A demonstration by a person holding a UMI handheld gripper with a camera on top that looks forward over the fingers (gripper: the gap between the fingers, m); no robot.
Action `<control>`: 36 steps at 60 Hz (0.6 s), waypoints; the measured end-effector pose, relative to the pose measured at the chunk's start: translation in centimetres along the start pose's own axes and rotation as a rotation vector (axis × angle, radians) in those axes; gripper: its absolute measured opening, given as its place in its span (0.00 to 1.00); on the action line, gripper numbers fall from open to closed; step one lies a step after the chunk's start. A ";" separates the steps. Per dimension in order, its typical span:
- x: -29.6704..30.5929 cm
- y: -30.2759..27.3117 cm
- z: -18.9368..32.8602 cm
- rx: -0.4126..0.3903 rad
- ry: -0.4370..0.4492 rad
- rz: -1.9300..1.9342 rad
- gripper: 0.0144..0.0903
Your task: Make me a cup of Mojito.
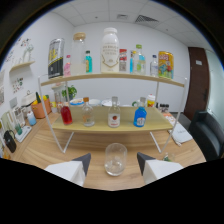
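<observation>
- Gripper (114,161) held low over the wooden table (60,150), pointed at the two-tier shelf (112,76). Fingers apart, nothing clamped.
- Empty glass (115,159) stands upright on the table, dead centre between the two fingertips, with a gap showing at either side. It rests on its own base, not on the fingers.
- Glass's long axis is vertical and its mouth faces up; the fingers flank it left and right at about mid-height. My reading: a straight close would catch it squarely, no sideways correction needed.
- The glass is clear and short, with a thick base and slightly rounded walls; I see no liquid in it (something pale glints near the bottom, too small to tell).
- On the lower shelf, beyond the glass, a row of small bottles: red bottle (66,115), amber bottle (87,114), clear bottle (114,115) with a red label, blue bottle (140,116). All upright, well apart from the fingers.
- Upper shelf carries taller containers: a white jug (110,50) in the middle and a yellow can (165,65) toward one end.
- Judgement: the drink looks barely begun, with the glass bare and the bottles all on the shelf.
</observation>
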 end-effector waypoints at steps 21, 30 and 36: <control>-0.4 -7.8 8.9 0.028 -0.025 -0.010 0.91; -0.1 -7.9 12.2 -0.004 -0.024 0.006 0.81; 0.0 -7.3 14.0 -0.034 -0.023 0.013 0.68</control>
